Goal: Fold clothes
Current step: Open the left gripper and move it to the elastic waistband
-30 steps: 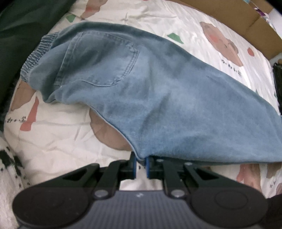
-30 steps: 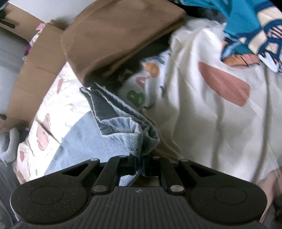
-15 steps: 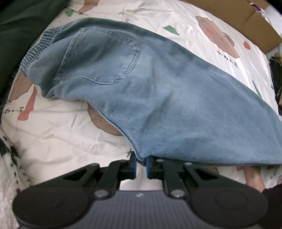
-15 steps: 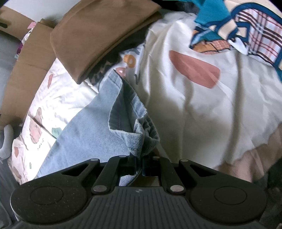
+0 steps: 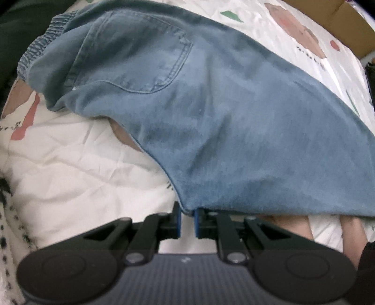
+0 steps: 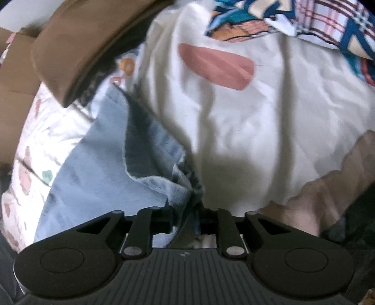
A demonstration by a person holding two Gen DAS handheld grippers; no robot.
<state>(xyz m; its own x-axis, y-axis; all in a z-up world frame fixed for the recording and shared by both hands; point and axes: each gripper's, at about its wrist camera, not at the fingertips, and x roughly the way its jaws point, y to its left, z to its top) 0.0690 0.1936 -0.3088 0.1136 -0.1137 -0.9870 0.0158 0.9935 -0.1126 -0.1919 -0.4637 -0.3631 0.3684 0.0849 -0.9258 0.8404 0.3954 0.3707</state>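
The jeans lie spread across the bed sheet, their elastic waistband at the far left of the left wrist view and the back pocket just right of it. The near edge of the jeans sits between the jaws of the left gripper. A cardboard box stands behind the bed at the upper right.

In the right wrist view the hem end of the jeans sits bunched in the right gripper, left of the bare sheet. A folded garment lies behind at the upper left, and a patterned cloth lies at the upper right on the sheet.
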